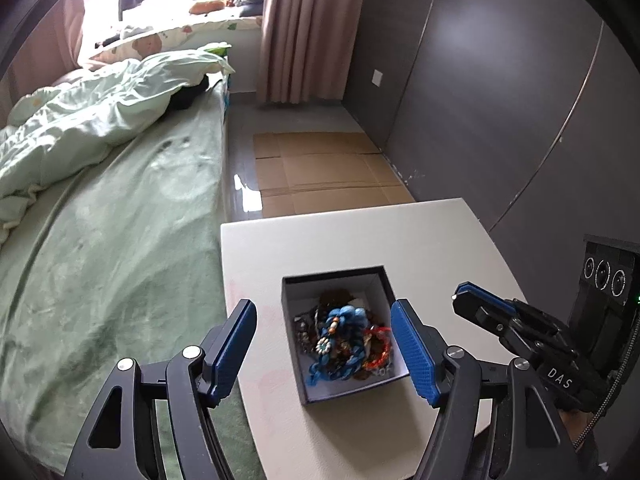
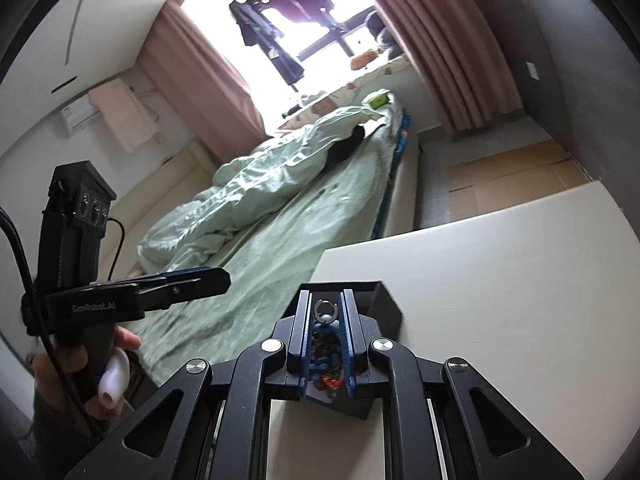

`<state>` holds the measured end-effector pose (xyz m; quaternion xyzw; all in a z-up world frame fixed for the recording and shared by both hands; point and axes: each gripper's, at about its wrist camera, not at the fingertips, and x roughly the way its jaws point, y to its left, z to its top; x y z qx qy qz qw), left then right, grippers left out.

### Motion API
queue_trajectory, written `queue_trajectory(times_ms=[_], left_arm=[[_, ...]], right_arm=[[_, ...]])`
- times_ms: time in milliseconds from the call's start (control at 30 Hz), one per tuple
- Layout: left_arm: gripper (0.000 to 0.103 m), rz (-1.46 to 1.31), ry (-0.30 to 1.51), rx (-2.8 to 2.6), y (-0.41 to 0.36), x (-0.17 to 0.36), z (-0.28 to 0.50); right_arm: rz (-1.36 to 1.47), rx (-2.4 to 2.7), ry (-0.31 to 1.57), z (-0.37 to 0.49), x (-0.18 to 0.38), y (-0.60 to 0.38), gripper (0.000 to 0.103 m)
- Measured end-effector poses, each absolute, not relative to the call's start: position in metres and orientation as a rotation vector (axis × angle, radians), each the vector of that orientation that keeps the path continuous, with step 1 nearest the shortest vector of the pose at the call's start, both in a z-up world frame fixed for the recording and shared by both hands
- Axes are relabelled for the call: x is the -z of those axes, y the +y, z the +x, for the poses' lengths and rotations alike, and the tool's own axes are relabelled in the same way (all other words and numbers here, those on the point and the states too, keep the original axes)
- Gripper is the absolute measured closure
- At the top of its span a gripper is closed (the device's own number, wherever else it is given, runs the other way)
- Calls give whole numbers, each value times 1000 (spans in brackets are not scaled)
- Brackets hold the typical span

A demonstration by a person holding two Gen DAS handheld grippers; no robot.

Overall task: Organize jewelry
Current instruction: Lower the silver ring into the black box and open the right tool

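A dark open box [image 1: 294,284] sits on the white table [image 1: 400,232], filled with a tangle of jewelry [image 1: 344,336]: blue braided cords, beads and a red piece. My left gripper [image 1: 324,348] hovers above the box, open, its blue pads apart on either side of the heap and touching nothing. In the right wrist view my right gripper [image 2: 325,312] is over the box [image 2: 386,306], shut on a small silver ring [image 2: 325,309] pinched between its tips. From the left wrist view the right gripper [image 1: 458,294] hangs to the right of the box.
A bed with a green sheet [image 1: 120,240] and a rumpled quilt [image 1: 100,120] borders the table's left side. Flattened cardboard [image 1: 320,168] lies on the floor beyond the table. Grey wardrobe doors [image 1: 500,100] stand to the right. A person's hand [image 2: 80,364] holds the left gripper [image 2: 192,280].
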<state>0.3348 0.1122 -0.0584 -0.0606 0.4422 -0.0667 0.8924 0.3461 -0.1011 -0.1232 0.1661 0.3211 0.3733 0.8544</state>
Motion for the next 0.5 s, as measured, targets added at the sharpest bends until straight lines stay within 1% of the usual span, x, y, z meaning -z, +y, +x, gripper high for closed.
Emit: queue_trajectory(times_ms=[267, 300, 333, 367, 400, 433, 500], left_arm=[[32, -157, 922, 111, 127, 67, 322], [32, -163, 924, 110, 128, 67, 320], [32, -167, 924, 110, 129, 67, 318], [32, -171, 922, 111, 129, 66, 316], [32, -172, 919, 110, 129, 65, 314], [32, -172, 915, 109, 129, 63, 312], [27, -174, 902, 108, 128, 59, 307]], right_arm=[[285, -866, 682, 350, 118, -68, 88], [271, -869, 691, 350, 118, -65, 86], [261, -864, 716, 353, 120, -61, 69], [265, -847, 736, 355, 123, -60, 46], [272, -827, 740, 356, 125, -63, 42], [283, -812, 735, 356, 125, -67, 42], [311, -805, 730, 356, 123, -78, 42]])
